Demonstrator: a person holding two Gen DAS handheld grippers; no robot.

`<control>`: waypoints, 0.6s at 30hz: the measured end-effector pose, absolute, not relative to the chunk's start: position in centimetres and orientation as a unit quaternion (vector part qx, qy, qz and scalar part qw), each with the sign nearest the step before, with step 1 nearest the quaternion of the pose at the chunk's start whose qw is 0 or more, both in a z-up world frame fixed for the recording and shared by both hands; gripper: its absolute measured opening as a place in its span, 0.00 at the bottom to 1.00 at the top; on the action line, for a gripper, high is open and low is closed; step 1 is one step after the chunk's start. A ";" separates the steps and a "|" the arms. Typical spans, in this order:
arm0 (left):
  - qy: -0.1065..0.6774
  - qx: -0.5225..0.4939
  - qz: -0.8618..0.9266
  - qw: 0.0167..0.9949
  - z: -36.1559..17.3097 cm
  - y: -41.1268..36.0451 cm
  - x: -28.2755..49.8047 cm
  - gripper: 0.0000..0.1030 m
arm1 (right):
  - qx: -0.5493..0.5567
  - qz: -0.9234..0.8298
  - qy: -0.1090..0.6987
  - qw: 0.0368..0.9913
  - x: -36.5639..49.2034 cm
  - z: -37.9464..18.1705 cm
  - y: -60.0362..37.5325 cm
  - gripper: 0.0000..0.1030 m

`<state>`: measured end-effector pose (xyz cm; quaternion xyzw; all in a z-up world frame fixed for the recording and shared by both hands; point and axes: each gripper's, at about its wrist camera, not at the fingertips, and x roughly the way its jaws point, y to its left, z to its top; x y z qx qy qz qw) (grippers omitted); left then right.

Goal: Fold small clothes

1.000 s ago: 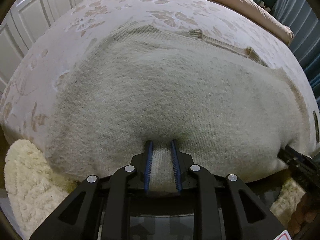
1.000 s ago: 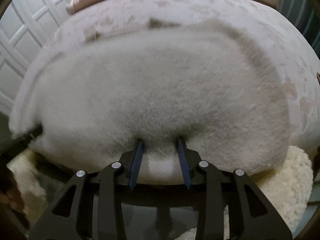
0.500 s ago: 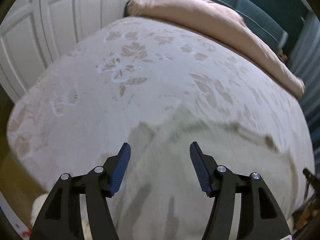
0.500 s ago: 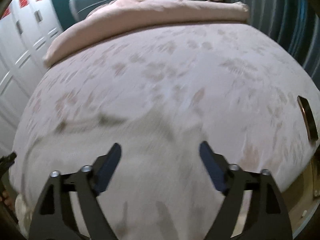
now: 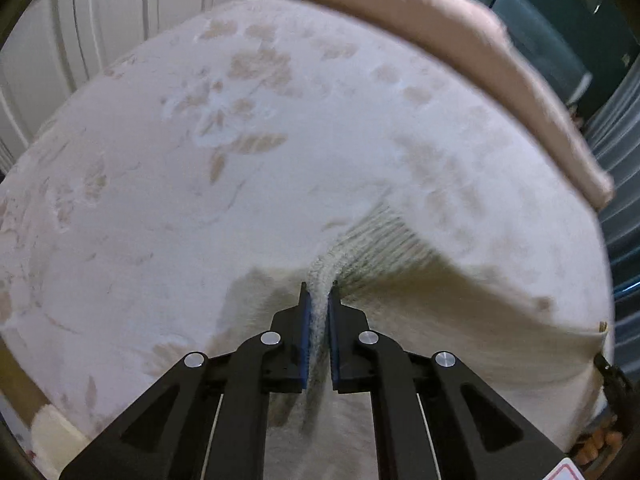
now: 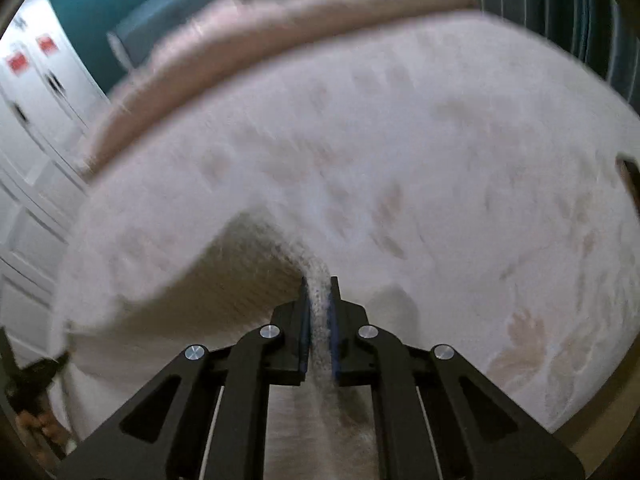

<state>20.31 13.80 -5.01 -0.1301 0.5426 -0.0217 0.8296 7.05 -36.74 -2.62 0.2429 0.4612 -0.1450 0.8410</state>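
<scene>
A cream knitted sweater [image 5: 460,308] lies on the bed near its front edge. My left gripper [image 5: 319,286] is shut on a ribbed edge of the sweater at its left end and lifts it into a ridge. In the right wrist view the same sweater [image 6: 208,280] rises toward my right gripper [image 6: 318,282], which is shut on its right end. The cloth stretches between the two grippers. Both views are motion-blurred.
The bed [image 5: 200,160] has a pale floral cover. A folded pink blanket [image 5: 460,52] lies along its far side, seen also in the right wrist view [image 6: 280,28]. White cupboard doors [image 5: 80,40] stand at the left. A dark flat object [image 6: 630,176] lies at the bed's right edge.
Both grippers let go of the sweater's near edge, opened, moved forward over it, and have now closed on its far edge.
</scene>
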 end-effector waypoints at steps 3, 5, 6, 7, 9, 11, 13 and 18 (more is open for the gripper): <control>0.542 -0.106 -0.012 0.833 -6.4 13.3 20.6 0.07 | 0.219 -0.150 0.507 0.820 7.9 -6.1 -36.4 0.08; 0.538 -0.103 -0.008 0.837 -5.3 12.8 20.4 0.08 | 0.219 -0.163 0.497 0.823 7.6 -4.5 -36.0 0.13; 0.534 -0.108 -0.011 0.839 -4.5 12.7 20.2 0.08 | 0.228 -0.178 0.480 0.829 6.9 -3.0 -35.7 0.20; 0.524 -0.105 -0.011 0.845 -3.4 12.5 19.5 0.10 | 0.231 -0.182 0.464 0.836 6.1 -1.9 -35.3 0.25; 0.495 -0.082 -0.017 0.865 -0.6 11.3 17.6 0.15 | 0.226 -0.172 0.440 0.852 4.7 0.1 -33.8 0.26; 0.472 -0.058 -0.039 0.879 1.6 9.2 15.4 0.14 | 0.207 -0.121 0.441 0.865 3.5 1.6 -30.2 0.26; 0.473 -0.032 -0.085 0.876 2.4 6.3 12.7 0.16 | 0.189 -0.052 0.460 0.866 2.8 1.5 -25.3 0.26; 0.533 0.020 -0.127 0.836 -1.7 1.4 7.4 0.20 | 0.121 0.046 0.513 0.849 1.1 -1.8 -15.3 0.24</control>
